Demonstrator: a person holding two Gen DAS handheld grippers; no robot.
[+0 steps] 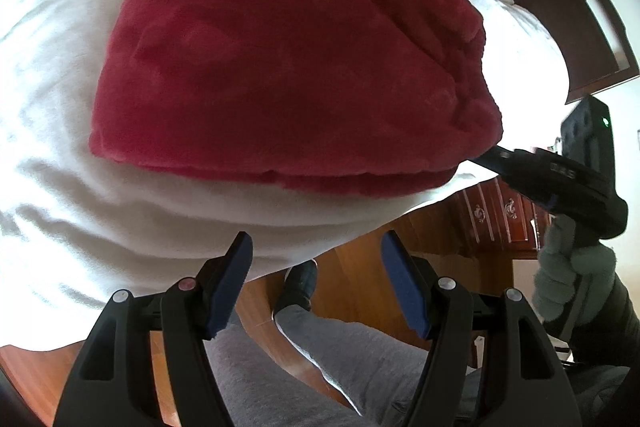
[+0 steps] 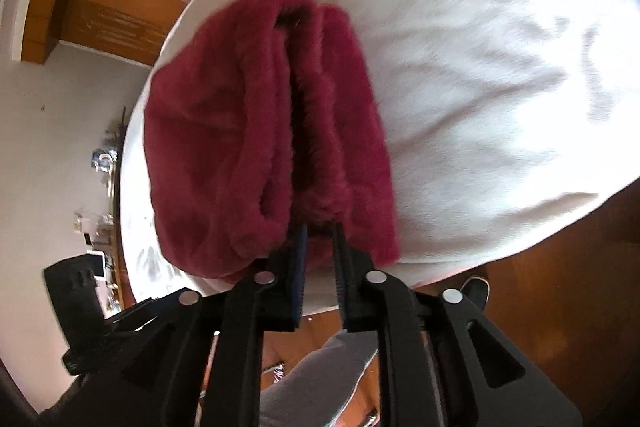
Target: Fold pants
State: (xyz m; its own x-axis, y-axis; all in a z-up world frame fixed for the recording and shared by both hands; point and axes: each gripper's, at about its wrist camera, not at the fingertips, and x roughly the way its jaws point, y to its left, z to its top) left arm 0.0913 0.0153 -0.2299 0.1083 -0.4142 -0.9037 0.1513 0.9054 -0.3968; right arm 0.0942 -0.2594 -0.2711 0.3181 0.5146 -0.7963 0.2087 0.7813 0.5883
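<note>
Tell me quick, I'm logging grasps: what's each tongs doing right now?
Left tongs: open, holding nothing.
Right tongs: shut on the folded dark red fleece pants.

Your pants (image 1: 288, 67): plain deep red fleece. Bed sheet (image 1: 52, 115): white. Your tools (image 1: 316, 279): black, with blue pads (image 1: 404, 287).

The fuzzy dark-red pants (image 1: 288, 67) lay folded in layers, straight ahead of the left gripper (image 1: 316, 283), one edge pinched between the right gripper's (image 2: 320, 239) fingers
</note>
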